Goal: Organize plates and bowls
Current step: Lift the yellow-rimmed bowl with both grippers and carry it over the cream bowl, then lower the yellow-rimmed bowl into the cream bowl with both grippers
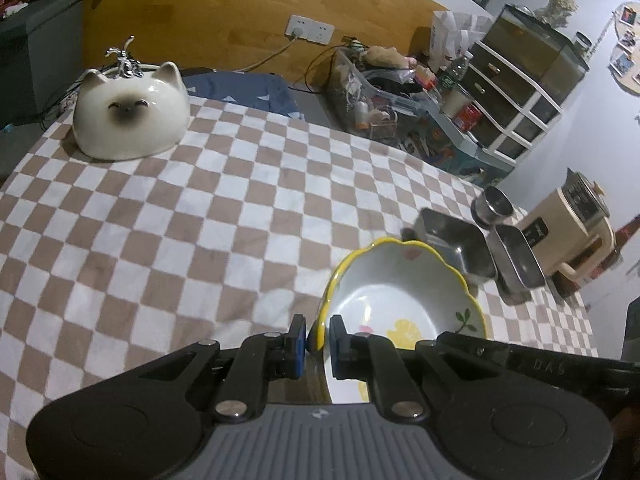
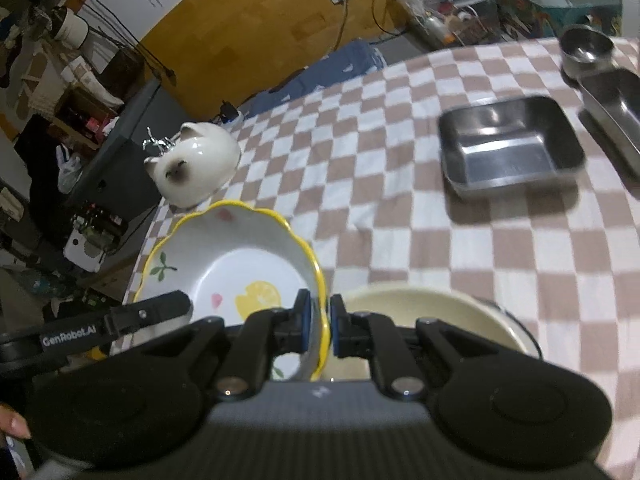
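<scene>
Holding the yellow-rimmed bowl (image 1: 400, 292) from two sides: pinched by the left gripper (image 1: 318, 332) at the near-left rim, one of the fingers (image 1: 298, 338) outside the wall and the other inside, closed tight on the china. Same pinch from the right gripper (image 2: 319, 320) on the opposite rim, closed on the wavy yellow edge. Probably two grips because of the broad, slick wall; easy to let twist or slip from a single pinch.

Tilted in both views, near the front of the desk (image 1: 160, 240) with its checked cloth; hard to tell whether lifted clear or touching the cloth. Just right of the right gripper, partly hidden under it, a cream bowl (image 2: 432, 312), mouth up. Judged the likely target: lined up close beside it, as if for nesting one bowl in the other.

Far left, well apart, a cat-faced bowl (image 1: 132, 120) lying mouth down. Far right, grouped together, a steel tray (image 1: 460, 248), a second tray (image 1: 520, 260) just beside it, and a steel cup (image 1: 492, 204) behind; metal kept with metal, so china likely meant for its own stack.

Next, in all likelihood: levelling, centring over the cream bowl, lowering gently, opening both sets of fingers together to avoid chipping the rims.
</scene>
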A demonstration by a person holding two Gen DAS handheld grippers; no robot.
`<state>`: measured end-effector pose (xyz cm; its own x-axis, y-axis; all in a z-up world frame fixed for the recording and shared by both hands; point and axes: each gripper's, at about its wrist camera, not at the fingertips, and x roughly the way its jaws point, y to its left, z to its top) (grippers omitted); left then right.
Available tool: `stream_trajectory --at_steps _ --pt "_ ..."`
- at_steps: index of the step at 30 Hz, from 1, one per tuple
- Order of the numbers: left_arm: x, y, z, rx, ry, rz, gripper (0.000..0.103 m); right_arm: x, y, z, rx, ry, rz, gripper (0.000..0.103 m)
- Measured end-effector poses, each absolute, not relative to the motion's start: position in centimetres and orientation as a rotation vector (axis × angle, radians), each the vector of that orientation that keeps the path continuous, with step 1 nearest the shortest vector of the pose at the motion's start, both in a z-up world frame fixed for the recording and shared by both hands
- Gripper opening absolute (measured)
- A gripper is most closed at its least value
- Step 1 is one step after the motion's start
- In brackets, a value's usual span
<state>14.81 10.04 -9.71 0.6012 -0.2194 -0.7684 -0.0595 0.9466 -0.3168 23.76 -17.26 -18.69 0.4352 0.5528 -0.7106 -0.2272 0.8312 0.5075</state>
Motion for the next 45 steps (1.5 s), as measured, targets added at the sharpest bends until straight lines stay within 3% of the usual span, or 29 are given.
stream_trajectory --at_steps 21,45 --pt "13.0 2.2 -12.5 -0.304 1.032 -0.163 0.013 20.5 -24.4 -19.9 0.380 1.082 0.407 0.013" --pt "13.9 2.6 -14.7 -0.322 1.098 -0.109 0.013 21.7 -24.7 -22.0 0.481 1.170 0.376 0.013"
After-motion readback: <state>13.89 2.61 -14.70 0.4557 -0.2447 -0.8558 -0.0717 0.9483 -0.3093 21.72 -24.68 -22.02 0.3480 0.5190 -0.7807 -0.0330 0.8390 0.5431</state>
